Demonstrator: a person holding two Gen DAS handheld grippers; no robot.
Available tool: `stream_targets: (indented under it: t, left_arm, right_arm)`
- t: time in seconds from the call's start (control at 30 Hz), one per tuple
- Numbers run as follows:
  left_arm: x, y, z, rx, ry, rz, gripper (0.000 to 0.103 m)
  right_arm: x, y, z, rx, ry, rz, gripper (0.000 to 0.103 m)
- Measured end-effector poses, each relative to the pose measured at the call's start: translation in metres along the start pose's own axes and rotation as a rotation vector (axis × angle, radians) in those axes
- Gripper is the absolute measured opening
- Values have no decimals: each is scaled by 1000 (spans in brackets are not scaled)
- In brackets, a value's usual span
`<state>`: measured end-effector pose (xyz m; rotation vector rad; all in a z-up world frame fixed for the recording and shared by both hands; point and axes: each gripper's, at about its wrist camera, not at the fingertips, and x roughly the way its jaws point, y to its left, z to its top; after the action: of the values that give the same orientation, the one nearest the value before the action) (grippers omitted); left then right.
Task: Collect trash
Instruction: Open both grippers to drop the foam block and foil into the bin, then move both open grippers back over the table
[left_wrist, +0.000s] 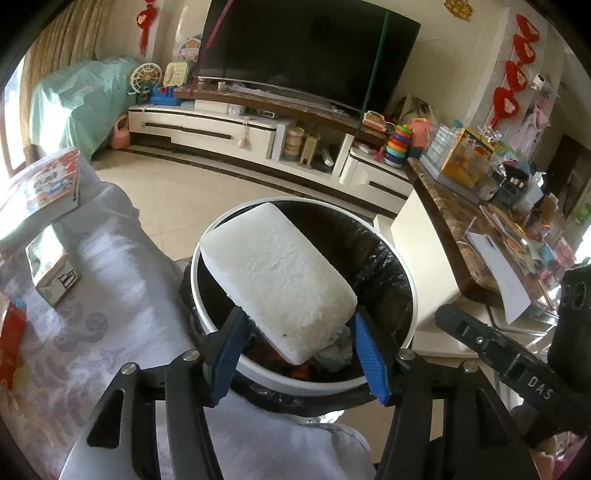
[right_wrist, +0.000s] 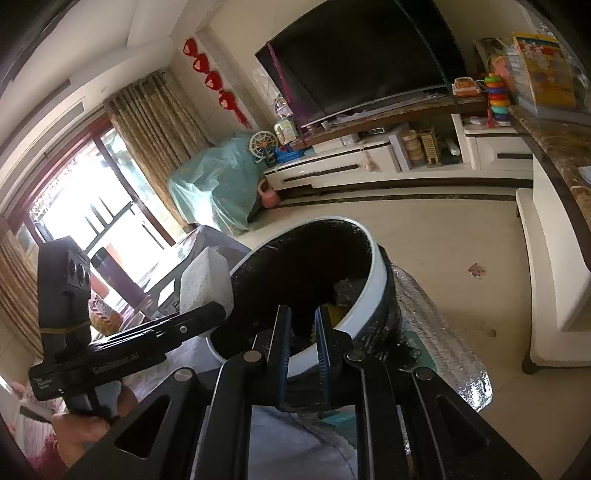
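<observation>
A white foam block (left_wrist: 280, 280) tilts over the mouth of a round trash bin (left_wrist: 295, 386) that has a white rim and a black liner. The block lies between the blue pads of my left gripper (left_wrist: 300, 314), whose jaws stand a little wider than it, so they are open. Orange and grey scraps (left_wrist: 334, 356) lie inside the bin. In the right wrist view my right gripper (right_wrist: 303, 312) is shut on the bin's near rim (right_wrist: 376, 266), and the bin leans. The block (right_wrist: 205, 284) and the left gripper (right_wrist: 218, 310) show at the left there.
A pale patterned cloth (left_wrist: 92, 332) with boxes (left_wrist: 55, 280) on it lies left of the bin. At the right stands a cluttered marble-topped table (left_wrist: 461, 221). A silver foil mat (right_wrist: 443, 350) lies under the bin. Beyond are tiled floor (left_wrist: 177, 199), a TV stand (left_wrist: 221, 129) and a TV.
</observation>
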<state>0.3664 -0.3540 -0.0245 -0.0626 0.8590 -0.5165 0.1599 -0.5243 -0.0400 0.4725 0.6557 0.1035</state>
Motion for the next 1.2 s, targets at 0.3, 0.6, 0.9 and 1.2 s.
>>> stream_targets:
  t: [0.3, 0.6, 0.9, 1.2]
  left_arm:
    - [0, 1, -1, -14, -4, 7, 68]
    - [-25, 20, -36, -75, -31, 42, 68]
    - [-68, 56, -84, -181, -41, 90, 68]
    - [-121, 80, -121, -250, -77, 162, 68]
  right_arm:
    - [-4, 1, -1, 3, -14, -13, 13]
    - [-3, 11, -5, -5, -3, 4, 18]
    - [15, 46, -22, -55, 54, 60, 54]
    - [30, 82, -39, -88, 116, 121, 92]
